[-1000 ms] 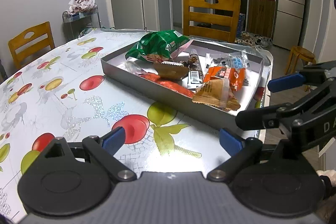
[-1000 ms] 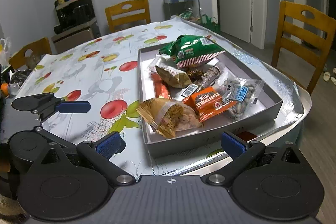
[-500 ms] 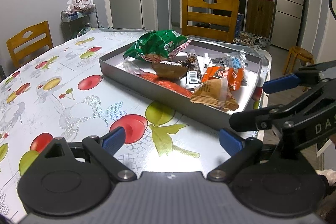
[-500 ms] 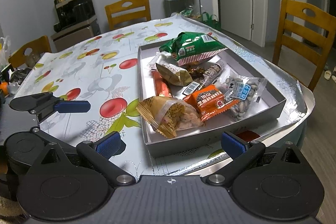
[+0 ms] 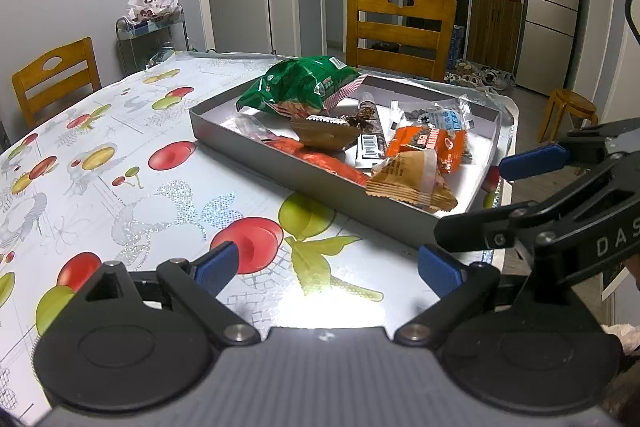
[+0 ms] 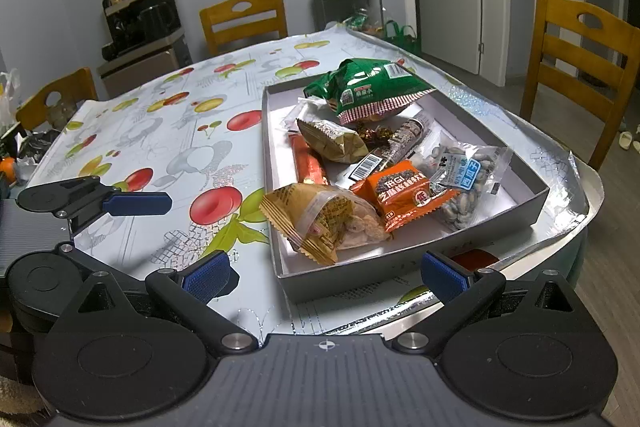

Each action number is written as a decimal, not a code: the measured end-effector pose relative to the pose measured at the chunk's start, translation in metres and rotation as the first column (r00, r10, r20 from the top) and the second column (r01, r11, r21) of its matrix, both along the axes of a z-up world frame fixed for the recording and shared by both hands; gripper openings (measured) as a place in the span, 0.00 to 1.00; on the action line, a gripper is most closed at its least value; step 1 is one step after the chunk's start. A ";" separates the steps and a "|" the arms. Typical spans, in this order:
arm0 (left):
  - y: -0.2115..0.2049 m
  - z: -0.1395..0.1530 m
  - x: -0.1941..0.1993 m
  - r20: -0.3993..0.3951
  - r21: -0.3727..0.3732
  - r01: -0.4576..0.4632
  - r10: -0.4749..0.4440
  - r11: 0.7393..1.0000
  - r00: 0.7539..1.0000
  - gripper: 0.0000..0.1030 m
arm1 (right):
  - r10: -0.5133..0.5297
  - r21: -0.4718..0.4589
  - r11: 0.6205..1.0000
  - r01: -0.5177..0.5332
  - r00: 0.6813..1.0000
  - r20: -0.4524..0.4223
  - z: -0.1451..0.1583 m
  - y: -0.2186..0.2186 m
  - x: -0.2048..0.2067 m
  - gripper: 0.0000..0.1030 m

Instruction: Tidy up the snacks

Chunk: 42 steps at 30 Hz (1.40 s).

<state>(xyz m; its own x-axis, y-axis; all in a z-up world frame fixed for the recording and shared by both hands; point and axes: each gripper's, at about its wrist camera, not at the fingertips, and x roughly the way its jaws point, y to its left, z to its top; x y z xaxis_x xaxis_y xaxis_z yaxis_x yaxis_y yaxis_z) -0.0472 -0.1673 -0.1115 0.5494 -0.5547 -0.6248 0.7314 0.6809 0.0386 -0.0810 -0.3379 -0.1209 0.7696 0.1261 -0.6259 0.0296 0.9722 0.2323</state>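
Observation:
A grey tray (image 5: 248,143) (image 6: 400,279) on the fruit-print table holds several snacks: a green bag (image 5: 298,89) (image 6: 368,91), an orange packet (image 5: 428,143) (image 6: 404,193), a tan wrapped snack (image 5: 408,183) (image 6: 320,223), a clear nut bag (image 6: 464,179) and a red stick (image 6: 306,161). My left gripper (image 5: 328,269) is open and empty above the table, short of the tray. My right gripper (image 6: 326,275) is open and empty at the tray's near edge. Each gripper shows in the other's view.
Wooden chairs (image 5: 400,27) (image 6: 576,63) stand around the table. A metal cart with a white bag (image 5: 152,27) is by the wall. A dark appliance (image 6: 144,23) stands behind the table. The table edge (image 6: 576,203) is close to the tray's right side.
Both grippers have drifted slightly; the tray sits a little higher and farther in both views. Both stay open and empty.

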 end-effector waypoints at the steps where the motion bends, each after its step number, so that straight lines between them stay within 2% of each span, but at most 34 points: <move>1: 0.000 0.000 0.000 0.000 0.000 0.000 0.000 1.000 1.000 0.94 | 0.001 0.001 1.000 -0.001 1.000 -0.002 0.000 0.000 0.001 1.00; 29: 0.000 -0.002 0.003 0.002 0.006 0.002 -0.002 1.000 1.000 0.94 | 0.009 -0.005 1.000 -0.009 1.000 -0.014 -0.001 0.001 0.004 1.00; 34: 0.001 -0.001 0.002 0.049 0.000 0.037 -0.037 0.999 0.998 0.94 | 0.002 -0.013 1.000 -0.002 1.000 -0.010 -0.001 0.001 0.004 1.00; 42: 0.001 -0.002 0.001 0.045 -0.004 0.067 -0.067 0.998 0.997 0.94 | -0.011 -0.021 1.000 0.010 1.000 -0.010 0.000 0.002 0.005 1.00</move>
